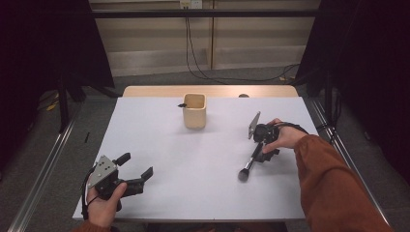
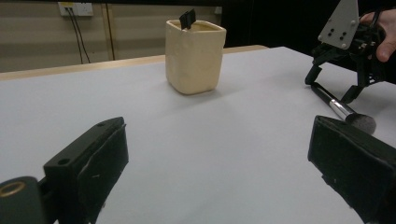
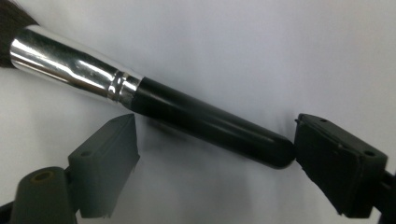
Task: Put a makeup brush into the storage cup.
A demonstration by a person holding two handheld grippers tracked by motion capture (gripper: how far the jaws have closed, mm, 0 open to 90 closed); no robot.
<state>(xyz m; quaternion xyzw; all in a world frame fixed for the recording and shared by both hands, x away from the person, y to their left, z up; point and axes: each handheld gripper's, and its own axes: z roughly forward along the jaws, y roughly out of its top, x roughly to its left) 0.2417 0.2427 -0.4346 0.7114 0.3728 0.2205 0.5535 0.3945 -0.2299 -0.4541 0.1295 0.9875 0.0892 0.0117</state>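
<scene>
Right of the cream square cup (image 1: 195,111): right gripper (image 1: 260,147) straddles the black-handled, silver-ferruled makeup brush (image 1: 248,165).
Jaws open, not yet gripping; closing on the handle likely comes next. Left gripper (image 1: 136,175) idles open.

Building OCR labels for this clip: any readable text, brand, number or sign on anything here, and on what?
None can be read.
Makeup brush: black handle and silver ferrule plain, no print seen.
Cream cup: plain walls; the black clip on its rim bears no mark.
Grey plate on the right gripper: holes only.
Wall socket: too small and blurred to tell.
</scene>
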